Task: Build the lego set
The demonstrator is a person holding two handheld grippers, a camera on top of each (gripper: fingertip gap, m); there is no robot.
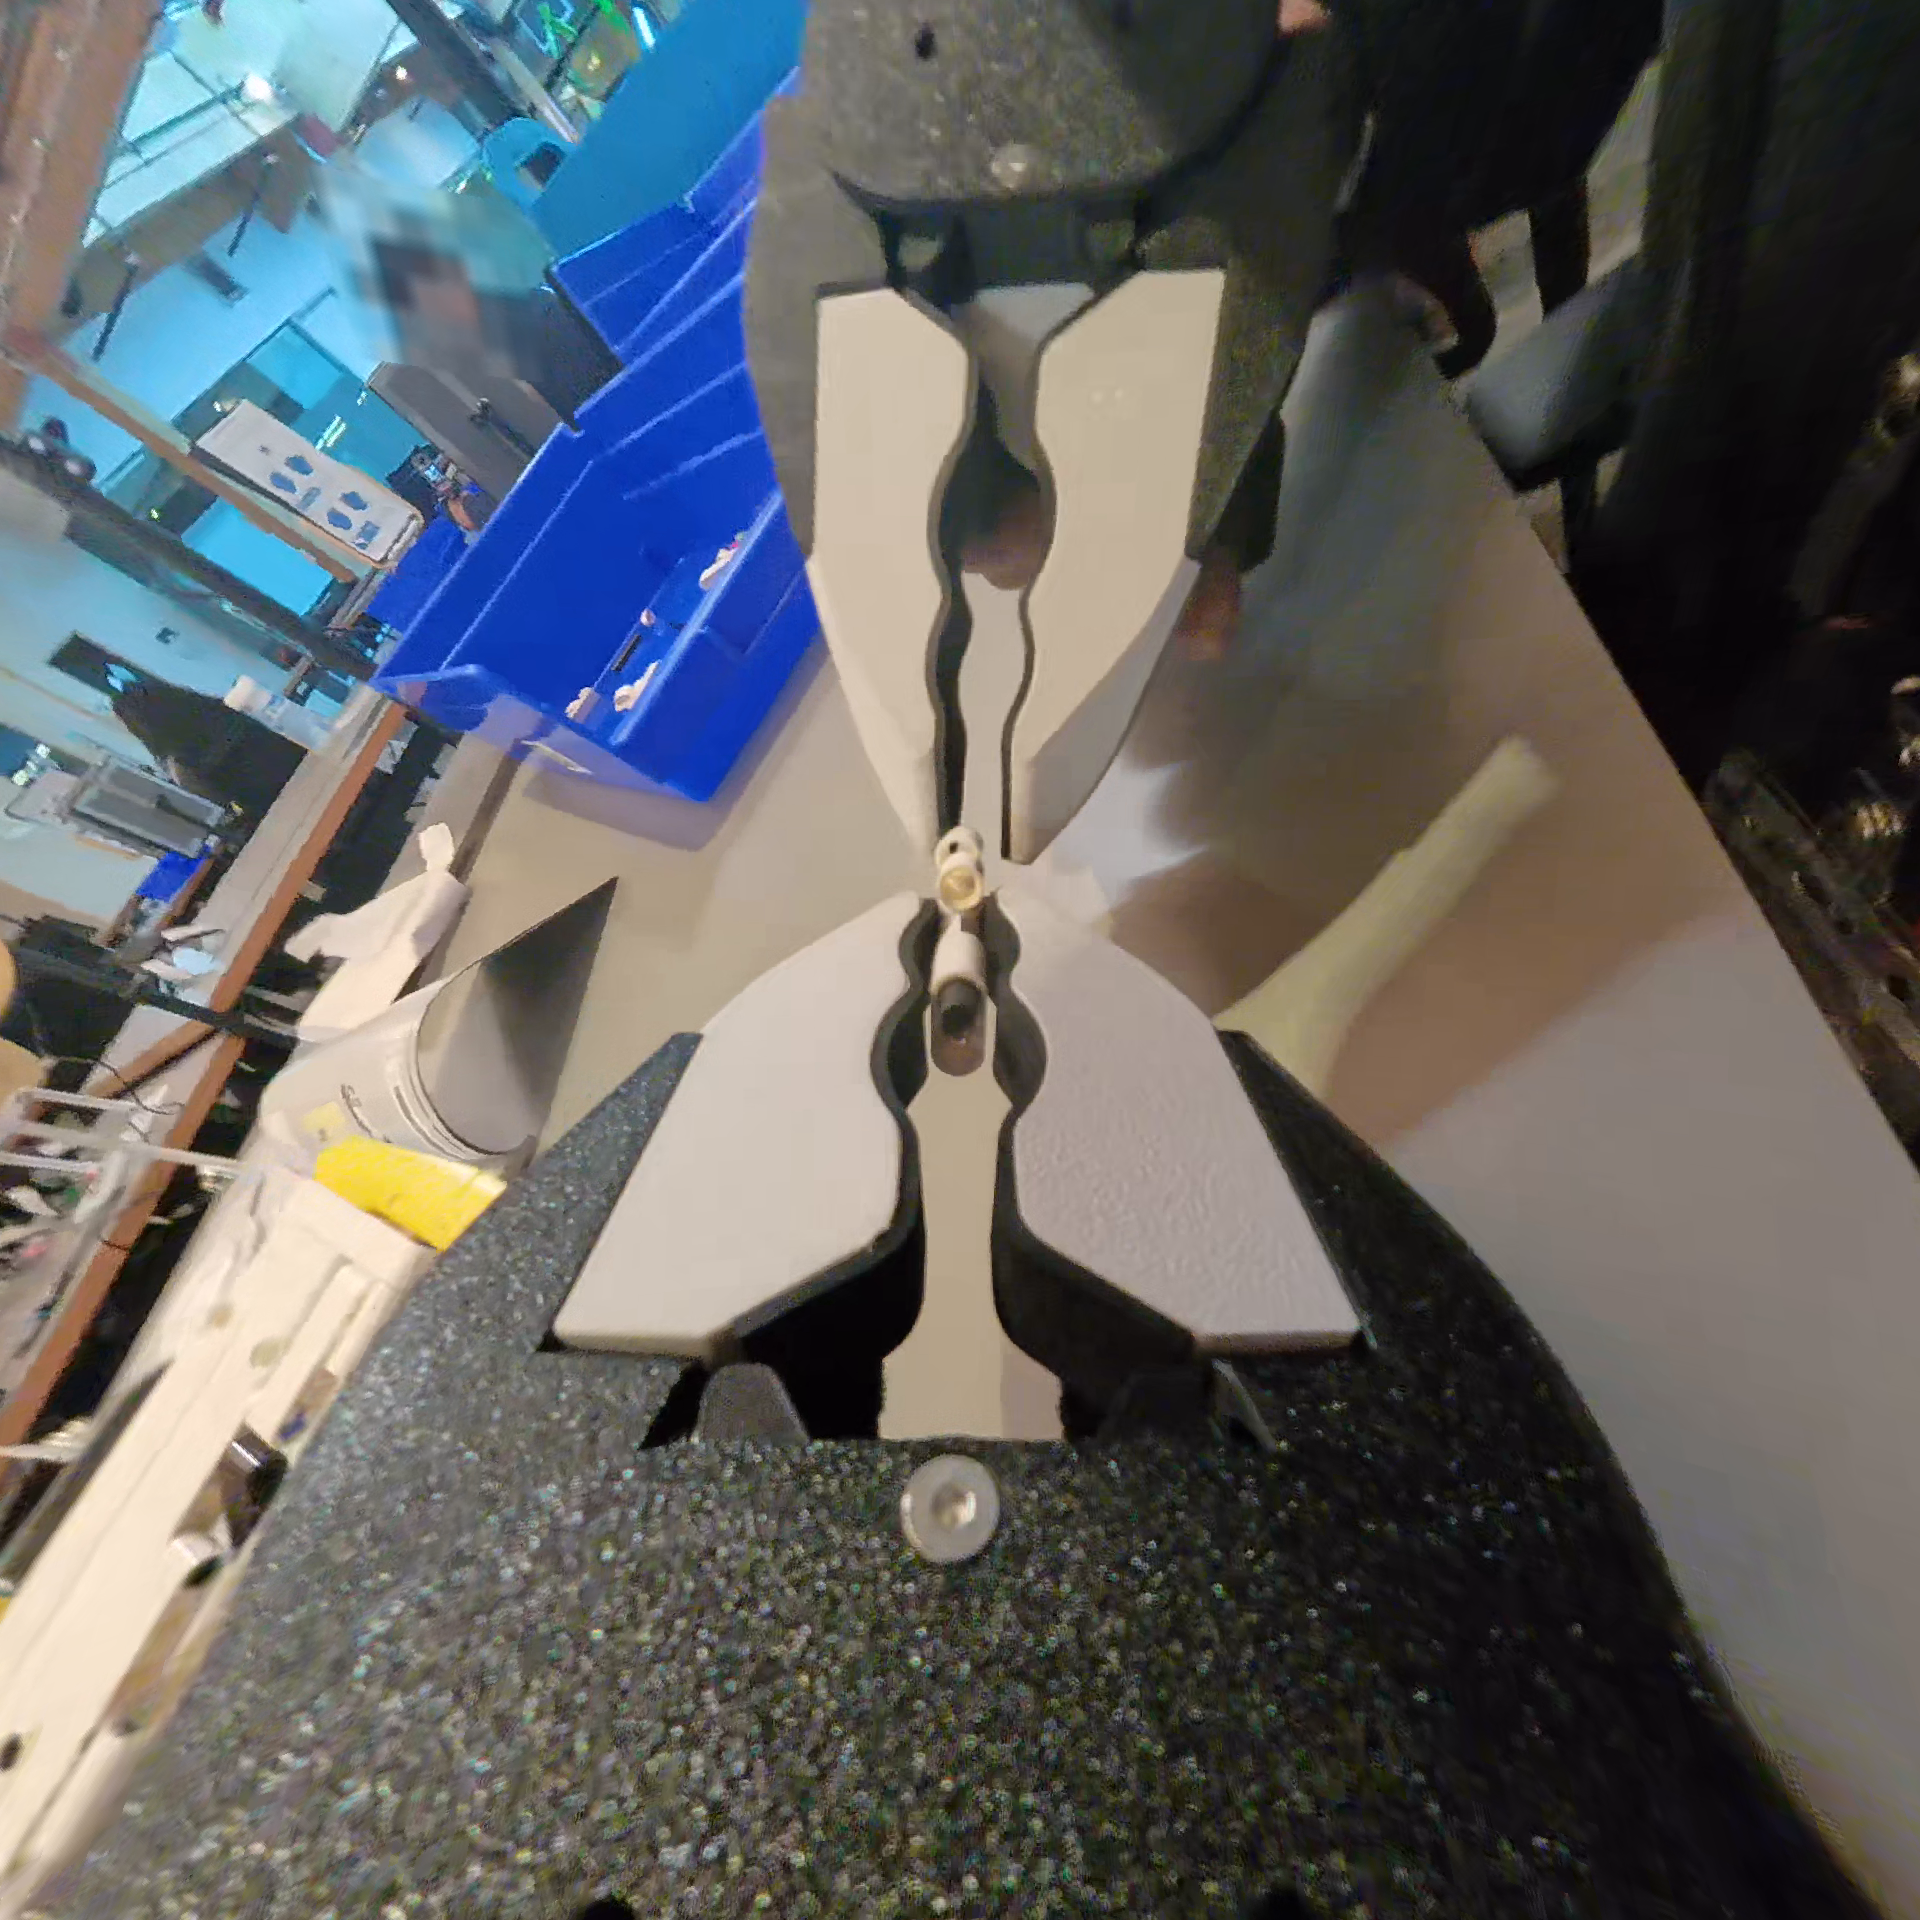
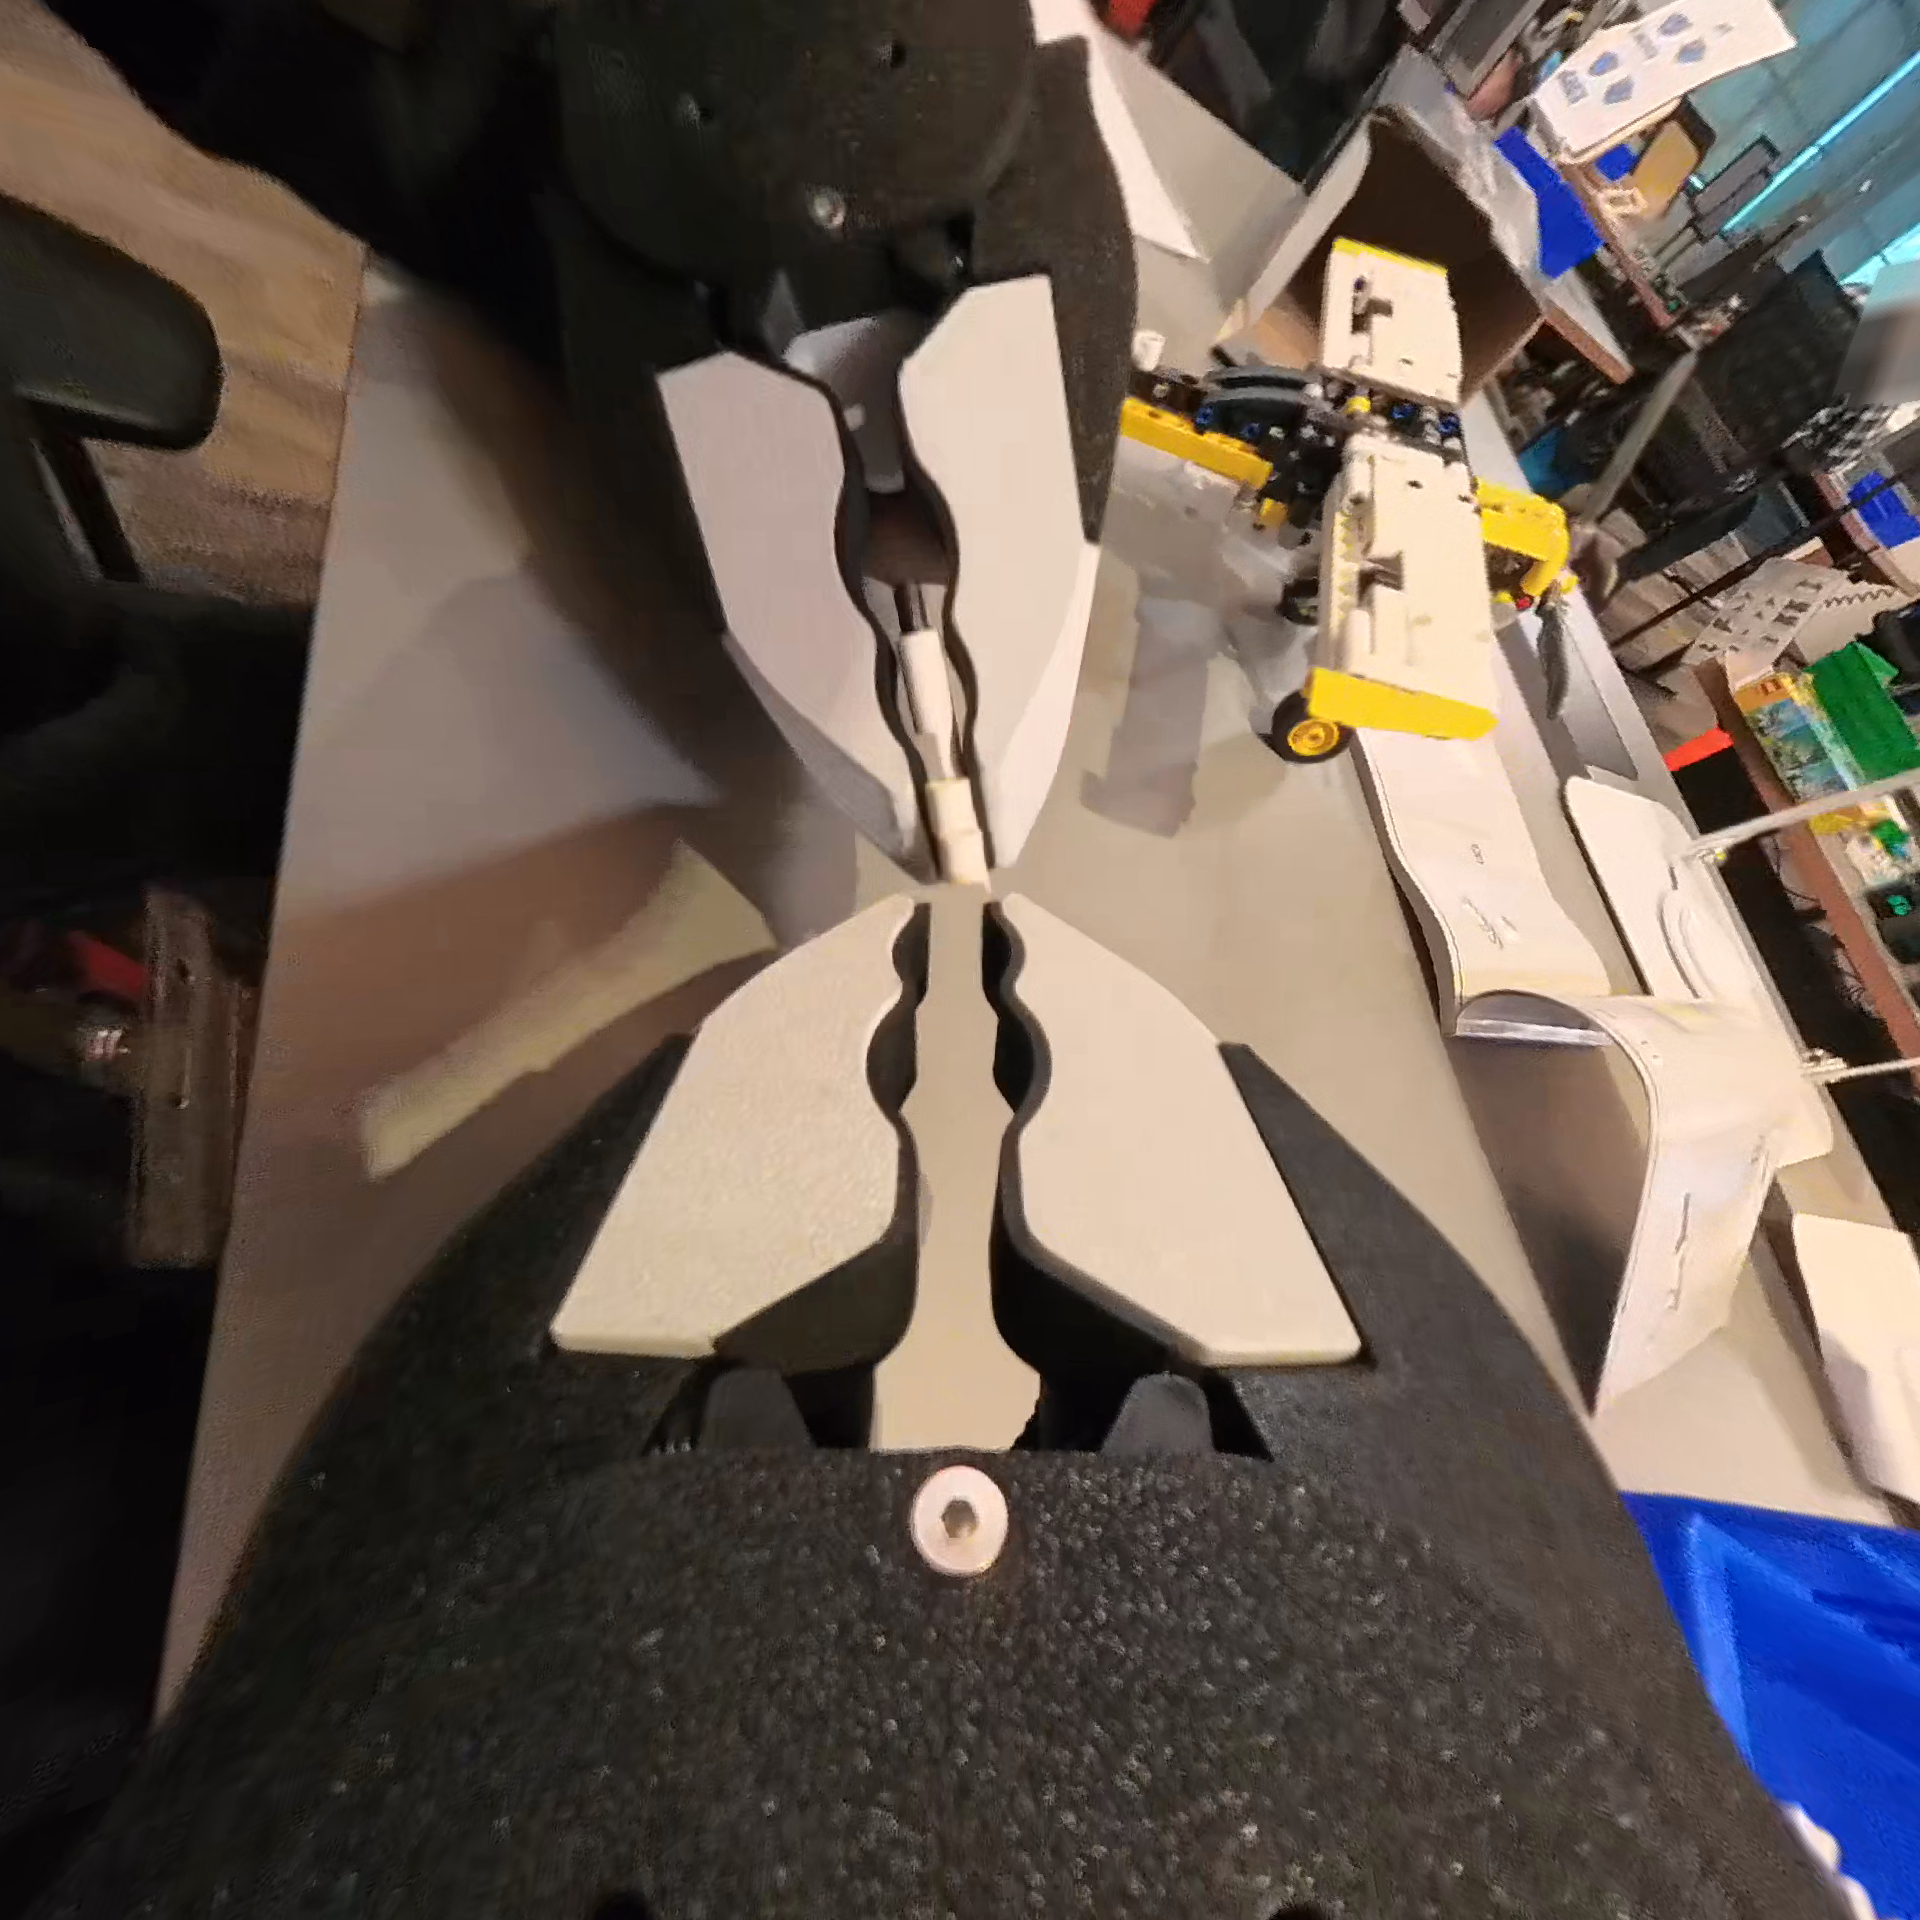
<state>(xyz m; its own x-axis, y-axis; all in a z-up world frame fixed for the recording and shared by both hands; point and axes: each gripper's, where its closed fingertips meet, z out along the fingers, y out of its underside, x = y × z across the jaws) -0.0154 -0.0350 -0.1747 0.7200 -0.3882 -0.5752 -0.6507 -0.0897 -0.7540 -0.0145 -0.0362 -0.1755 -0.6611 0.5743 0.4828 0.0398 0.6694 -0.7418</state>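
Facing tip to tip over grey tabletop: left claw clenched on white-sleeved pin. Right claw nearly closed, grasp unclear. Blue bin, brick vehicle alongside

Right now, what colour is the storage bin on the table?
Blue. The bin shows best in the left wrist view.

A pale grey table with a brown edge stood in a cluttered workshop. Glass partitions glowed blue-green at the far left. More benches loaded with clutter ran along the far right, and a dark chair stood near the table's left end.
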